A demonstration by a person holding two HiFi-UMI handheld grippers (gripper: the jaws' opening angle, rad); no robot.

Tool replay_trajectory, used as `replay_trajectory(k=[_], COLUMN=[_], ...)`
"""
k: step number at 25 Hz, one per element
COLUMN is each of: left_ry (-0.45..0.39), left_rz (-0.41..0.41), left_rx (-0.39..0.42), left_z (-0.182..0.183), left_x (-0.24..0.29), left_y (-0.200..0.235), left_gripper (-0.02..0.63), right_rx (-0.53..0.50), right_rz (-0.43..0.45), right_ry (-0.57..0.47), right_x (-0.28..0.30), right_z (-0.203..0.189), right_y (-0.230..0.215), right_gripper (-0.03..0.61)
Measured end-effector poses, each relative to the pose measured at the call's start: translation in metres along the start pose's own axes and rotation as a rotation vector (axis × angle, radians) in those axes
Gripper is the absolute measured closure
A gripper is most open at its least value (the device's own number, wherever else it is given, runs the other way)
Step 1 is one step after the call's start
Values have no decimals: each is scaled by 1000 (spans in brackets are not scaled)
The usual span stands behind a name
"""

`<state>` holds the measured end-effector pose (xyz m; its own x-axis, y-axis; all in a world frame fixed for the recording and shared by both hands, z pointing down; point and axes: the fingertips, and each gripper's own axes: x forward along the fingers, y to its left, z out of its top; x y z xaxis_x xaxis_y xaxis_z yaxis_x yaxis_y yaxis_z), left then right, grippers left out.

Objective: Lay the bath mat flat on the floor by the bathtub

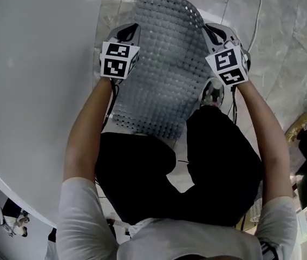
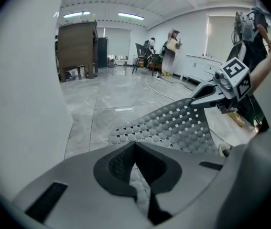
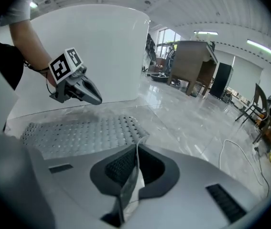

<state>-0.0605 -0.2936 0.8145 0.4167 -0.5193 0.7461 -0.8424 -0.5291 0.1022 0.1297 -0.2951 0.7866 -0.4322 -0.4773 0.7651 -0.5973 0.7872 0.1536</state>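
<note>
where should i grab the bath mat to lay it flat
Grip the mat by its long edges, one from each side, as the left gripper and right gripper do: it is thin and sags, so spread grips keep it open.

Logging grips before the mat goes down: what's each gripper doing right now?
Left gripper: shut on the bath mat.
Right gripper: shut on the bath mat.

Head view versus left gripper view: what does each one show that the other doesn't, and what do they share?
Head view only: the person's arms, black trousers, and the left gripper seen from outside. Left gripper view only: its jaws shut on the mat, a cabinet, ceiling lights. Both: the mat, tub, right gripper and floor.
</note>
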Motion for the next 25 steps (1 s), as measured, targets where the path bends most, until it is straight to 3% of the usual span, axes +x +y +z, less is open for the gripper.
replay_trajectory(k=[7,15,19,25], left_ry=[5,37,24,46], left_rz=[-38,-43,-24,-15], left_rx=[179,225,211,197], left_z=[6,2,11,15], left_x=[7,24,26,42], left_y=[-4,-23,-21,-13], left_gripper=[601,601,601,601], right_rx=[106,156,112,133], right_rz=[-47,7,37,47], right_ry=[-14,27,27,35], right_x=[14,59,75,87], right_z=[-45,-61,-50,-57], right_y=[-38,-53,-48,-58], right_gripper=[558,558,558,558])
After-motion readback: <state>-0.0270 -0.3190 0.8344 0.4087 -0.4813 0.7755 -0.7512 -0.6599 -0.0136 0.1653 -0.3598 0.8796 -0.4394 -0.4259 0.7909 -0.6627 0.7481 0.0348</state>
